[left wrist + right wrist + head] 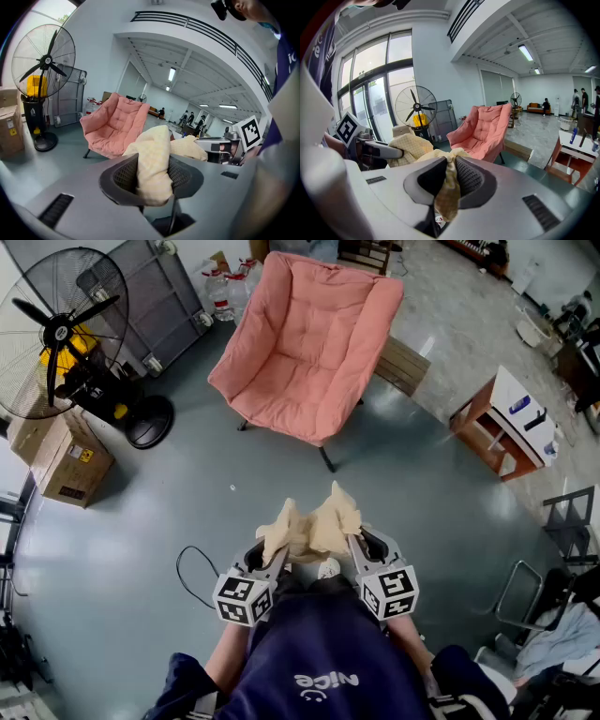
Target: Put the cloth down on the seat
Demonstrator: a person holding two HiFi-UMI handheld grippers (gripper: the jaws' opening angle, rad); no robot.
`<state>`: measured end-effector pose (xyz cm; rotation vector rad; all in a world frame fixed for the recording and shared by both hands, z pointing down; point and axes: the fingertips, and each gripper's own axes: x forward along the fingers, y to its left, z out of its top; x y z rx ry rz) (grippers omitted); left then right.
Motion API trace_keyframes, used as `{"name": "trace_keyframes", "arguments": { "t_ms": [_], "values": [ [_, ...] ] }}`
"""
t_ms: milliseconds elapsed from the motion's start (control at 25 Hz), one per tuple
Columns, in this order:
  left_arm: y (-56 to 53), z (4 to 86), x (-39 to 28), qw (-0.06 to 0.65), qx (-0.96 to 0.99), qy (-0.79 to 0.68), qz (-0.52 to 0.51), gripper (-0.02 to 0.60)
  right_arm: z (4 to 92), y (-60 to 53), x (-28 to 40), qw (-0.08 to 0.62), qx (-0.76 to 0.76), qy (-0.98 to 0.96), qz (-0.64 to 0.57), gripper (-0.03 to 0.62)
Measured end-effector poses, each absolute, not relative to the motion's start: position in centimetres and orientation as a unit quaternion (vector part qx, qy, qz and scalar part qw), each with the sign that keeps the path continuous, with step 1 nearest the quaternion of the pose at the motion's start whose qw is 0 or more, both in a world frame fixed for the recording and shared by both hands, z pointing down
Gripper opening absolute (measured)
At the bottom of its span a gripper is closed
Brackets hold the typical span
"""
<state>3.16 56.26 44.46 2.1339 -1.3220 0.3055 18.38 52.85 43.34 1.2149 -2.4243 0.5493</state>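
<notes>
A pale yellow cloth [311,525] hangs bunched between both grippers in front of the person. My left gripper [272,557] is shut on one thick fold of the cloth [153,168]. My right gripper [354,551] is shut on a thinner corner of the cloth [449,187]. The pink padded chair [305,343] stands on the floor some way ahead, its seat [286,404] bare. In the left gripper view the chair [112,125] is ahead to the left; in the right gripper view the chair [483,127] is ahead to the right.
A black pedestal fan [66,334] and cardboard boxes [58,460] stand at the left. A wooden side table [506,423] is at the right, a low wooden bench [403,364] beside the chair. A black cable [192,576] lies on the grey floor.
</notes>
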Motion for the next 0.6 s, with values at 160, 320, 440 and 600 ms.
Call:
{"name": "trace_keyframes", "arguments": {
  "t_ms": [160, 320, 440, 600],
  "values": [
    [55.9, 44.6, 2.5, 0.293, 0.81, -0.495, 0.116, 0.153, 43.6, 53.0, 17.1, 0.186, 0.419, -0.867, 0.196, 0.08],
    [56.0, 44.5, 1.5, 0.291, 0.812, -0.493, 0.112, 0.153, 43.5, 52.8, 16.3, 0.178, 0.435, -0.86, 0.199, 0.08],
    [55.7, 44.1, 0.2, 0.291, 0.813, -0.493, 0.103, 0.152, 43.1, 52.5, 15.5, 0.165, 0.444, -0.856, 0.206, 0.081],
    [55.1, 43.9, -1.8, 0.289, 0.818, -0.489, 0.096, 0.152, 42.7, 52.2, 13.7, 0.163, 0.453, -0.853, 0.199, 0.081]
  ]
}}
